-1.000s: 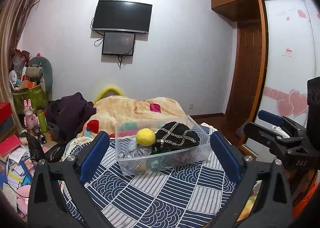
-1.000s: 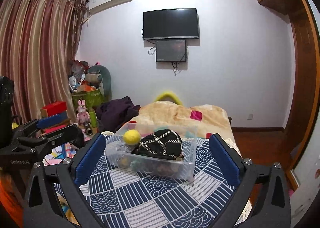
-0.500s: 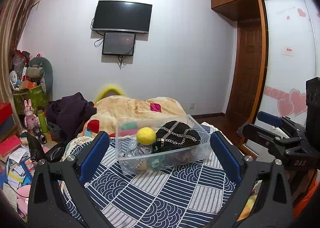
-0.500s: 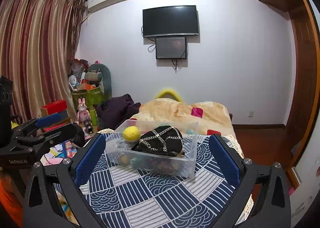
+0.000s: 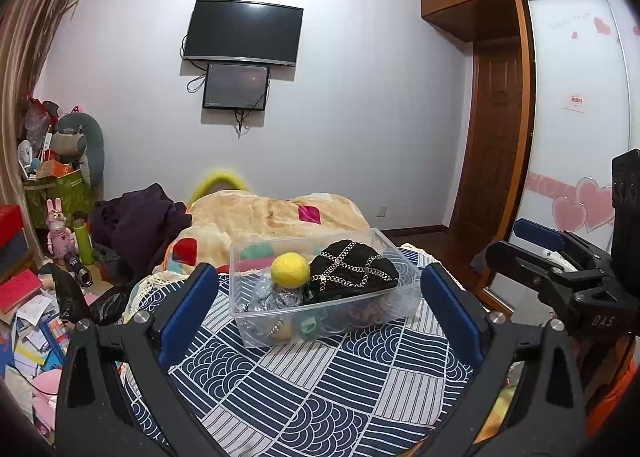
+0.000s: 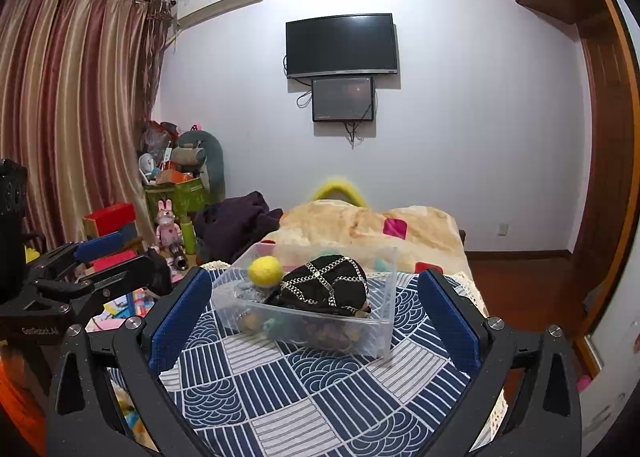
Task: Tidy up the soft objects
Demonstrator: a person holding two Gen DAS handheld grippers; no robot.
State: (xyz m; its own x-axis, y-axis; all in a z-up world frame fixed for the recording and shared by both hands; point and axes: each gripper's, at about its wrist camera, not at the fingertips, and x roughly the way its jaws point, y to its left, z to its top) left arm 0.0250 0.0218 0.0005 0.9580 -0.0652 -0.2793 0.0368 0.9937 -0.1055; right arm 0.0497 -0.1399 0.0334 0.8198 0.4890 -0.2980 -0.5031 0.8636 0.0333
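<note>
A clear plastic bin (image 5: 404,297) (image 6: 380,333) sits on a blue patterned bed cover (image 5: 320,389) (image 6: 304,393). It holds a yellow ball (image 5: 290,270) (image 6: 265,271), a black hat with a chain pattern (image 5: 352,271) (image 6: 324,287), a silvery crumpled item (image 5: 276,297) and smaller soft things under them. My left gripper (image 5: 320,297) is open and empty, back from the bin. My right gripper (image 6: 312,301) is open and empty, also back from the bin. Each gripper shows at the edge of the other's view.
A beige blanket (image 5: 260,217) and dark clothes (image 5: 140,221) lie beyond the bin. Toys, books and boxes clutter the floor at left (image 5: 36,297). A TV (image 6: 340,45) hangs on the far wall. A wardrobe (image 5: 572,117) stands at right.
Both views have drifted slightly; the bin sits a little lower in the right wrist view. Both grippers stay open and empty.
</note>
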